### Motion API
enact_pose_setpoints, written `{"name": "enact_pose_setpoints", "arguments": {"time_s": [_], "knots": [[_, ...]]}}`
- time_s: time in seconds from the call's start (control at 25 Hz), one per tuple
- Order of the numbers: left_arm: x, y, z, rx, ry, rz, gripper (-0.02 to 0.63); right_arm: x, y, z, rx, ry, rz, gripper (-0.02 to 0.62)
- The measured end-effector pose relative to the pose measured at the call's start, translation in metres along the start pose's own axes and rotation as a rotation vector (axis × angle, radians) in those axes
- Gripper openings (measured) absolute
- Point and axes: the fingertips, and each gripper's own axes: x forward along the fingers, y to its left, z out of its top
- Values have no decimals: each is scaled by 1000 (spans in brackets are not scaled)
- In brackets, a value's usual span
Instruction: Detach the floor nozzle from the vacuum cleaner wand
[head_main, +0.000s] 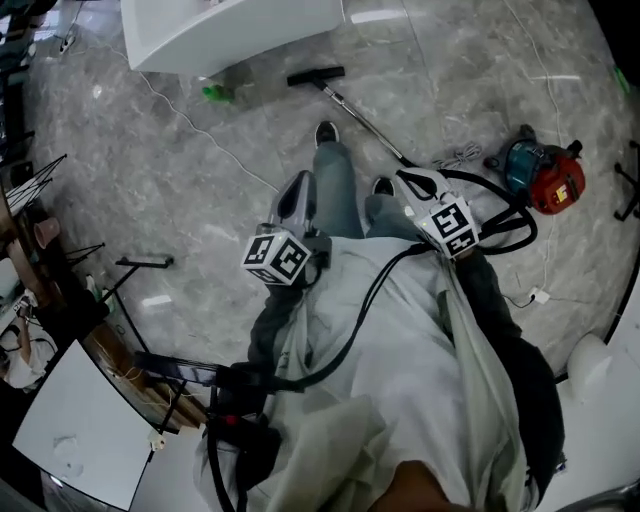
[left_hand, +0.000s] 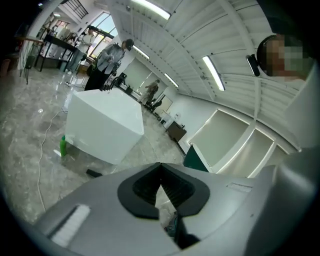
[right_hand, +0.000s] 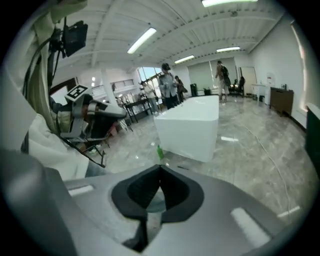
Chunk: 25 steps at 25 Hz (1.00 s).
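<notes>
The left gripper (left_hand: 160, 172) and right gripper (right_hand: 159, 172) both had jaws pressed together on nothing. I'd say this was the approach. Next they needed to open and take hold, one on the wand (head_main: 360, 122) and one on the nozzle (head_main: 316, 76) near the box (head_main: 230, 30). There were two grippers, one nozzle, one wand, one vacuum (head_main: 545, 178), and one bottle (head_main: 215, 93) beside the box.

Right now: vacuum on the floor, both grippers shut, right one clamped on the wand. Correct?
No: the right gripper is shut but empty, per the right gripper view; the wand lies on the floor ahead. Rest holds: vacuum on floor, left gripper shut.
</notes>
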Motion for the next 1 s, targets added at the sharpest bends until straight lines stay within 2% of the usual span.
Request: {"name": "enact_pose_setpoints", "arguments": {"time_s": [0.12,0.2,0.32,0.36,0.4,0.48,0.56,0.68,0.8,0.92,1.0], "knots": [[48,68,7,-21,84,44,6,49,-36,-36,154,106,-55,-2],[77,126,-3,-21,164,91,6,92,-69,-58,221,127,-103,-2],[104,220,-39,-17,299,166,6,177,-121,-91,180,148,-139,0],[108,251,-55,-20,343,193,6,213,-136,-105,161,159,-135,48],[109,280,-71,-24,385,219,6,250,-150,-121,163,170,-129,124],[105,331,-104,-39,460,272,6,321,-175,-165,208,215,-118,180],[96,368,-131,-70,512,321,6,385,-190,-221,220,311,-114,183],[81,402,-159,-118,570,366,6,460,-207,-289,215,414,-149,184],[68,426,-182,-154,617,401,6,517,-214,-334,106,487,-166,183],[62,443,-194,-192,625,429,6,562,-214,-371,-58,554,-109,183],[67,452,-198,-214,617,437,6,585,-216,-395,-124,620,-50,189]]}}
